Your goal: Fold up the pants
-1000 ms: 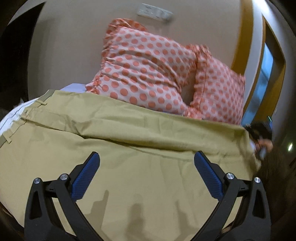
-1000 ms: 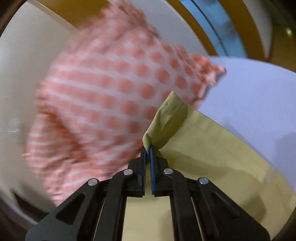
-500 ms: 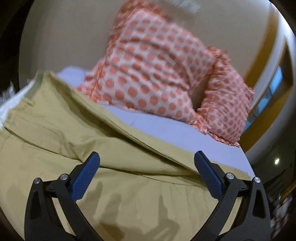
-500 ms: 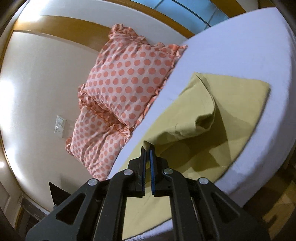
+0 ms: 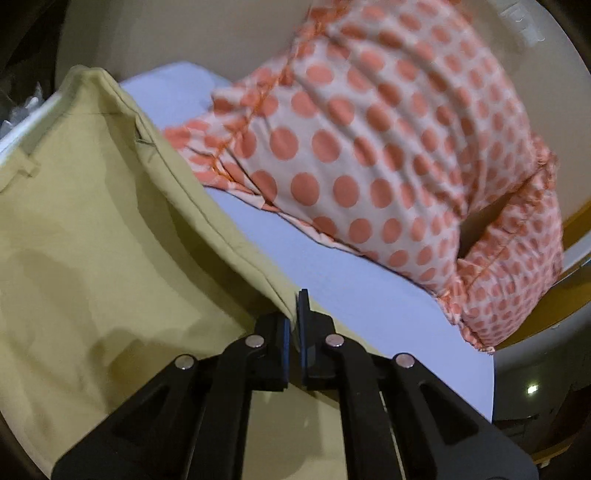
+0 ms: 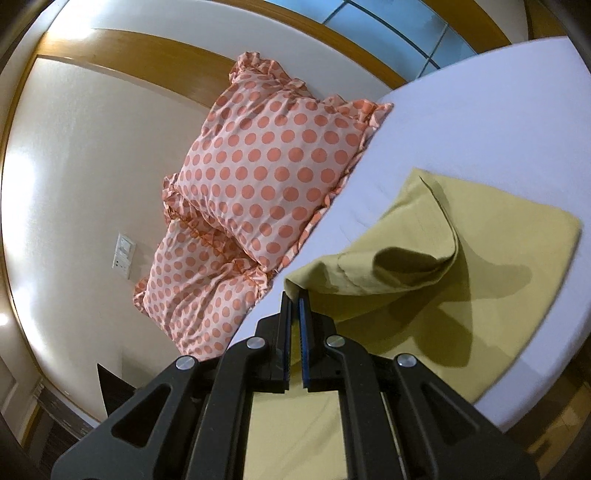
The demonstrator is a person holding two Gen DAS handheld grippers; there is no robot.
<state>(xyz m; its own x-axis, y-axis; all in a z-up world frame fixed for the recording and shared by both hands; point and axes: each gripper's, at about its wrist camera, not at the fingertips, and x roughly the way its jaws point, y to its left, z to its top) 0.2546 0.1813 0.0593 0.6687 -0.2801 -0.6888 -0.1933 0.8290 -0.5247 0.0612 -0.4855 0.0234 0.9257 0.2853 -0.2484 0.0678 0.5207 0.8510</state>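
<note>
Left tongs (image 5: 294, 322) were clamped on the seamed edge of the olive pants (image 5: 85, 236), which lay spread on the bed (image 5: 354, 295). Left wrist view alone showed a belt loop (image 5: 27, 165) at the waistband. Right tongs (image 6: 294, 314) were pinched on a pant corner, fabric lifted and curled over. Only the right wrist view showed the wall switch plate (image 6: 123, 255) and window (image 6: 406, 33). Polka-dot pillows (image 6: 266, 173) stood beside the pants. No legible writing.

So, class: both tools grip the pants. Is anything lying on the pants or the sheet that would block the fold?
Nothing visible does. The pants and sheet look bare; the pillows sit off to the side.
</note>
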